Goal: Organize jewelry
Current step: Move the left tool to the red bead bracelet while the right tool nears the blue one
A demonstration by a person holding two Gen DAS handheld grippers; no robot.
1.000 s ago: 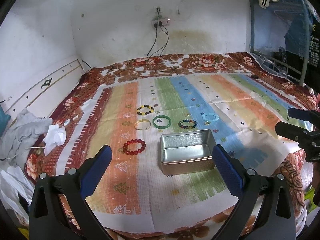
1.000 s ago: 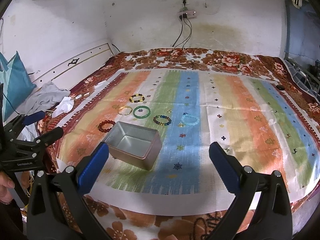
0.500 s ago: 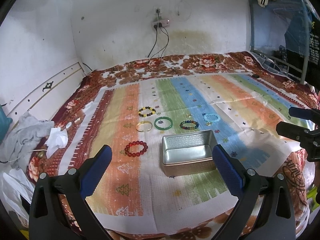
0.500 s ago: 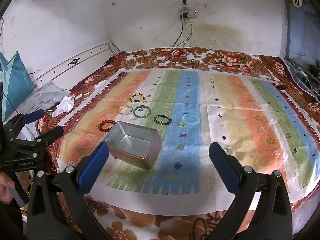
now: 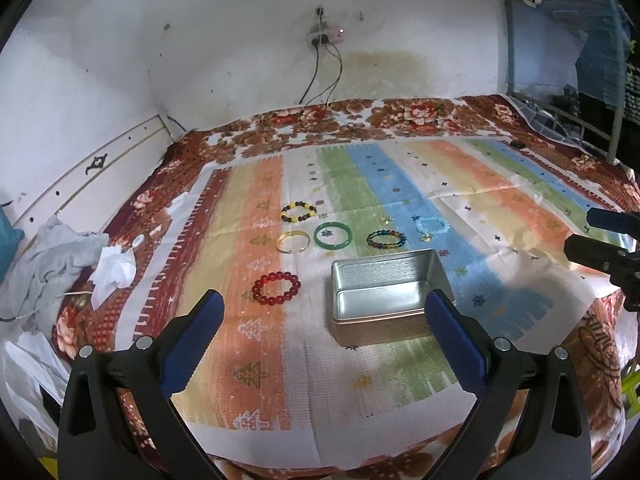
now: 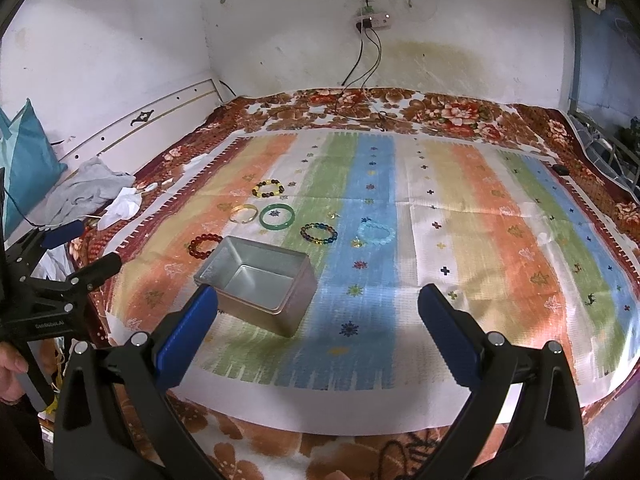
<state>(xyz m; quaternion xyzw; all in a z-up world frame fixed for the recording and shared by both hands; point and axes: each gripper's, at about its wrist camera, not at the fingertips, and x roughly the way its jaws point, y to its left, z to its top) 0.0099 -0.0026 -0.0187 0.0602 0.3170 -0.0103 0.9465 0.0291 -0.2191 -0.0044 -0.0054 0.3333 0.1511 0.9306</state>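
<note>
Both claws hover above the near edge of a bed w/ a striped cloth (image 5: 360, 392) spread over a floral blanket (image 6: 440, 112).

Left claw (image 5: 324, 336): blue-padded fingers wide apart, nothing between them. Straight ahead & slightly right sits an open metal tin (image 5: 384, 296), inside bare; its near right corner is partly hidden behind the right finger. Red bead bracelet (image 5: 276, 289) lies just ahead of the left finger, apart from the tin. Further ahead, a loose row: gold bangle (image 5: 293, 241), green bangle (image 5: 333, 235), dark multicolour bead bracelet (image 5: 386, 239), pale blue bead bracelet (image 5: 432, 225). Yellow-black bead bracelet (image 5: 298, 212) lies beyond the gold one. None touch each other. Small gold bits near the pale blue one, too small to tell what.

Right claw (image 6: 318, 328): fingers also spread wide, holding nothing. Tin is ahead & to the left, its near corner just by the left finger. All bracelets lie beyond the tin, ahead-left. Only striped cloth ahead-right.

Each claw shows at the edge of the other's view: left one at far left, right one at far right.

Far left of both: crumpled grey cloth (image 6: 92, 192) & white tissue (image 5: 114, 270) by the bed edge. Power strip (image 6: 372, 21) on the wall well ahead, cords hanging down.
</note>
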